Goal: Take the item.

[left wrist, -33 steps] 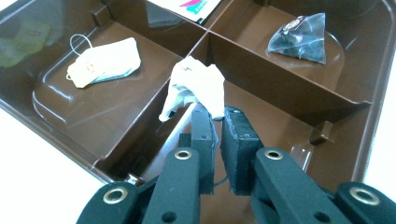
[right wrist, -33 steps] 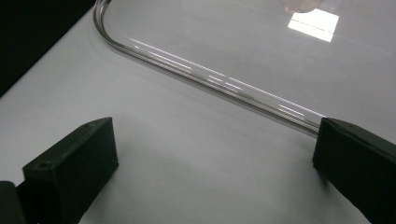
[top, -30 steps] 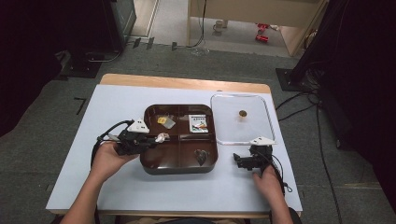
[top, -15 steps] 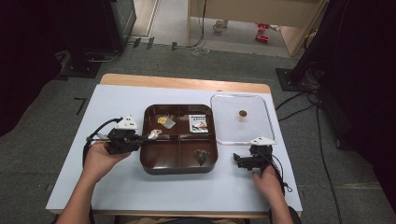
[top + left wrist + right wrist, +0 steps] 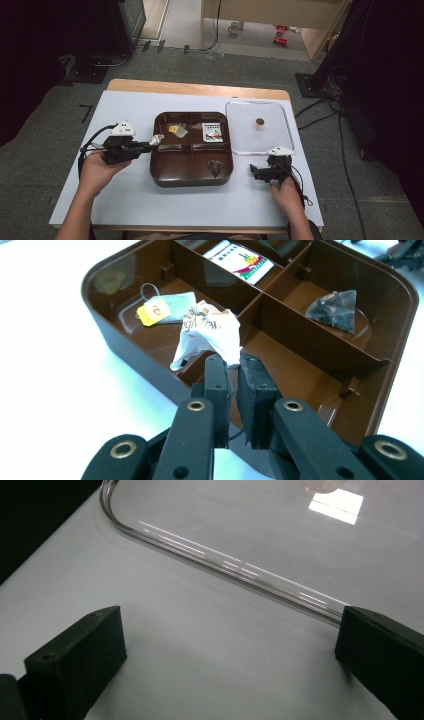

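1. Left tongs (image 5: 148, 145): you hold them clamped on a crumpled white packet (image 5: 210, 333), pinched by its lower corner, just over the near-left rim of the brown tray (image 5: 192, 181).
2. Crumpled white packet: it hangs outside the compartments, at the tray's left edge. Its long axis runs up from the jaws and leans toward the far left; the printed face points up.
3. Right tongs (image 5: 256, 173): your jaws stand wide apart and empty, resting on the tabletop (image 5: 150, 205) just near the clear lid (image 5: 280, 127).
4. Tray contents: yellow-tagged tea bag (image 5: 165, 307) far left, printed sachet (image 5: 239, 260) far right, dark pyramid bag (image 5: 336, 310) near right.
5. Progress, as judged: packet lifted and in hand; placing it and fitting the lid appear to remain.
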`<state>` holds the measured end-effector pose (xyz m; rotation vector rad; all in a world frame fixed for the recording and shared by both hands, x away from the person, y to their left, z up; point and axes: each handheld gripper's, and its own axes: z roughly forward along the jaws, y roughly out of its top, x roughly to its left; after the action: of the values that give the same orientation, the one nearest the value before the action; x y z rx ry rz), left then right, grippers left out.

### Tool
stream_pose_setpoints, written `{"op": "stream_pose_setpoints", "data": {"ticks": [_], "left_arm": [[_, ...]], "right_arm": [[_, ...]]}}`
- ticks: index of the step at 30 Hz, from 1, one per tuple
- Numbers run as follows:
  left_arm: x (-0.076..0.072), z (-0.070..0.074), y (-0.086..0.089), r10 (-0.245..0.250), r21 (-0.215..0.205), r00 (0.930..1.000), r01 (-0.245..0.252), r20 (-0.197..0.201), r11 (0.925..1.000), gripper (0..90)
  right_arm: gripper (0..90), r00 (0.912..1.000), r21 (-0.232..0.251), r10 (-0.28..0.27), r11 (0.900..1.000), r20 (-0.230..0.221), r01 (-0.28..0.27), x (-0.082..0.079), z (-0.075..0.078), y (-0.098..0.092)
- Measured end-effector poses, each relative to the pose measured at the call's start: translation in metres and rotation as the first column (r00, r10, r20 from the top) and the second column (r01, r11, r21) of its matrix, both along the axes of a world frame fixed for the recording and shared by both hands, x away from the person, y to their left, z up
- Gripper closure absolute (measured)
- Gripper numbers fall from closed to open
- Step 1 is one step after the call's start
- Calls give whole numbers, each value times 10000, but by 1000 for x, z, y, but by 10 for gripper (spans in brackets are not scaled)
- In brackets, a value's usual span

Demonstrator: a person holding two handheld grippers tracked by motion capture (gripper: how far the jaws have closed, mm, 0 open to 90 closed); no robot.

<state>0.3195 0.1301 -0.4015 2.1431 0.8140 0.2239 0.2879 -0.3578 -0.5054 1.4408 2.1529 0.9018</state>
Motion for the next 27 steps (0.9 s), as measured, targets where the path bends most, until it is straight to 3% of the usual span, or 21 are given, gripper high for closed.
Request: {"op": "stream_pose_setpoints", "data": {"ticks": [10,17,27], "left_arm": [[2,0,21,622,-272,9980,-624,-73,9977,841],[9,-10,35,1049,-228,9937,-1059,-386,9941,839],[19,-26,42,1415,8,9874,-1418,-711,9899,835]], "right_arm": [[0,10000,0,0,10000,-1,0,0,0,0],[0,10000,3,-1,10000,-3,1,0,0,0],[0,10000,0,-3,10000,4,3,0,0,0]]}}
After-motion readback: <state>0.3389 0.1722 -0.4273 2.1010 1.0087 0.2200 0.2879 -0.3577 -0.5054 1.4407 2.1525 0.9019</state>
